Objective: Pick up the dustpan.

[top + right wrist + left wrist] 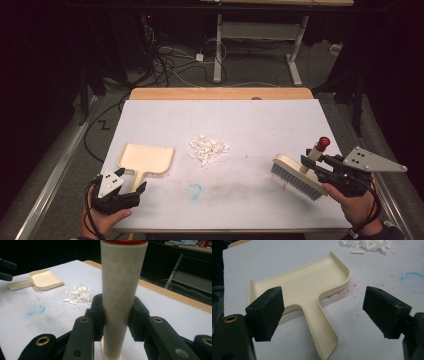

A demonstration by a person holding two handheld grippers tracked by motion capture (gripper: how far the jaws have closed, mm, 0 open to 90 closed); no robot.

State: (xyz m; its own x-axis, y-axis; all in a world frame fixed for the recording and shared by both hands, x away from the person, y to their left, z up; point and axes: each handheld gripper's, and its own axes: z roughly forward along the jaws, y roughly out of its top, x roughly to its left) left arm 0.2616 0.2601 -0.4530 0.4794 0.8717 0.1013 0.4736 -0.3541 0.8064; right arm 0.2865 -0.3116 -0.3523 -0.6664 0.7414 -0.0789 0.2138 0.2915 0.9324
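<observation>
A cream dustpan (147,158) lies flat on the white table sheet at the left, its handle (322,327) pointing toward me. My left gripper (129,186) hovers open just short of that handle, a black pad (265,312) standing on each side of it without touching. A pile of white scraps (207,147) sits mid-table. At the right, my right gripper (312,161) is shut on the white handle (121,295) of a brush (297,177) with grey bristles and a red end cap (323,142). The brush head rests on the table.
A blue smudge (194,190) and faint reddish specks mark the sheet in front of the pile. The wooden table edge (220,93) runs along the back. Beyond it are cables on the floor and a desk frame (260,35).
</observation>
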